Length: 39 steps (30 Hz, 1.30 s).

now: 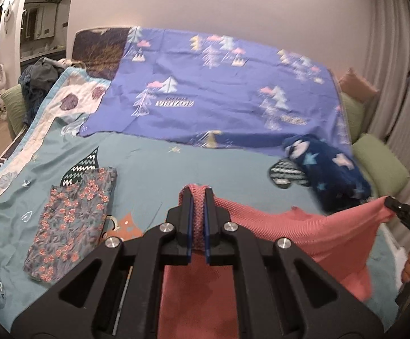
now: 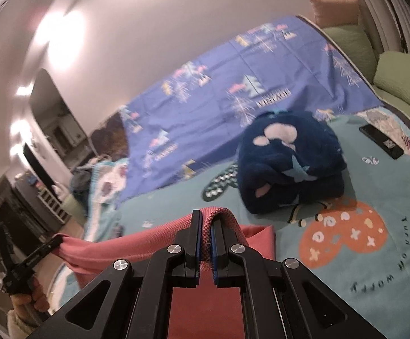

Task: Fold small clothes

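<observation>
My left gripper (image 1: 198, 197) and my right gripper (image 2: 206, 226) each pinch a bunched edge of the pink garment (image 1: 304, 228). It hangs stretched between them above the teal bedsheet (image 1: 159, 163), near the folded floral garment (image 1: 72, 220).

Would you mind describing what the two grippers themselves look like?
Both the left gripper and the right gripper are matte black, with angular linkage arms with triangular cut-outs, round silver pivot bolts and blue pads lining the inner faces of the fingers. No cables show. Bare fingers grip each handle.
</observation>
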Tool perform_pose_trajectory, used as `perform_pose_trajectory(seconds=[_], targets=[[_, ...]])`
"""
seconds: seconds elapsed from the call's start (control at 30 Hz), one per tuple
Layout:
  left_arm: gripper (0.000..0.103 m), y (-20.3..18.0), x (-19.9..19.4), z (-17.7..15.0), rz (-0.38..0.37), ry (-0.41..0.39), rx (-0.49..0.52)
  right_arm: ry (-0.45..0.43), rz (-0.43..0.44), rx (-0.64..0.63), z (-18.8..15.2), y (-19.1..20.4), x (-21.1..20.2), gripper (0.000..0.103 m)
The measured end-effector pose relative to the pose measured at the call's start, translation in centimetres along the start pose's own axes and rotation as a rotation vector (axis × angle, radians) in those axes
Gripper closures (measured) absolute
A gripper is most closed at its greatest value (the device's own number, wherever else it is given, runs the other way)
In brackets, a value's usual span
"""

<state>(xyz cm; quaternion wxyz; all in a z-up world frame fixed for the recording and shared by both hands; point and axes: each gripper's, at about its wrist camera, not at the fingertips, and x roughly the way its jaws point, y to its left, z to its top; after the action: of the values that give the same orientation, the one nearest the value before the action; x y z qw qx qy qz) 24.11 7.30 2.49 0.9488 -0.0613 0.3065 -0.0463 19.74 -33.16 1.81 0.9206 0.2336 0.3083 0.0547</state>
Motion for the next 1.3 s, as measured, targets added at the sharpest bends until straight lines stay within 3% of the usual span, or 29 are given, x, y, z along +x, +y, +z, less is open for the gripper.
perform_pose_trajectory(seconds=[0.33, 0.43, 0.5, 0.63, 0.7, 0.77, 0.83, 0.9, 1.0, 1.1, 1.2, 1.3], targets=[[0.092, 0.0, 11.7, -2.5, 0.102, 0.217, 0.041, 0.131, -0.162, -0.006, -1.0, -3.2, 10.6, 0.097], [0.076, 0.9, 13.2, -3.6, 0.130, 0.266, 0.022, 0.198, -0.241, -0.009, -1.9, -4.3, 12.8, 0.088], [0.065, 2.0, 12.9, -3.7, 0.123, 0.261, -0.016, 0.213, -0.221, 0.007, -2.3, -5.0, 12.9, 0.082], [0.064, 3.3, 9.3, -2.8, 0.104, 0.172, -0.018, 0.167, -0.211, 0.015, -1.7, -5.7, 9.9, 0.069], [0.055, 3.2, 7.0, -2.8, 0.059, 0.137, 0.029, 0.136, -0.225, -0.046, -1.6, -5.4, 7.9, 0.063], [0.053, 2.4, 5.9, -3.5, -0.010, 0.156, 0.119, 0.154, -0.261, -0.149, -1.9, -4.5, 6.9, 0.062], [0.053, 0.5, 5.4, -5.0, -0.048, 0.195, 0.252, 0.206, -0.284, -0.286, -3.1, -2.7, 6.7, 0.062], [0.053, -1.3, 5.7, -6.4, -0.077, 0.233, 0.365, 0.270, -0.252, -0.386, -4.6, -0.8, 7.3, 0.062], [0.053, -3.7, 8.2, -7.5, -0.105, 0.309, 0.443, 0.344, -0.227, -0.483, -6.3, 1.3, 9.3, 0.063], [0.053, -4.6, 10.8, -7.2, -0.066, 0.342, 0.420, 0.420, -0.248, -0.500, -6.9, 2.1, 12.7, 0.066], [0.053, -4.1, 12.7, -5.1, -0.050, 0.305, 0.328, 0.415, -0.272, -0.489, -5.6, 2.0, 14.7, 0.066], [0.053, -1.4, 13.3, -2.4, -0.023, 0.202, 0.080, 0.321, -0.316, -0.381, -2.2, 1.1, 15.7, 0.066]])
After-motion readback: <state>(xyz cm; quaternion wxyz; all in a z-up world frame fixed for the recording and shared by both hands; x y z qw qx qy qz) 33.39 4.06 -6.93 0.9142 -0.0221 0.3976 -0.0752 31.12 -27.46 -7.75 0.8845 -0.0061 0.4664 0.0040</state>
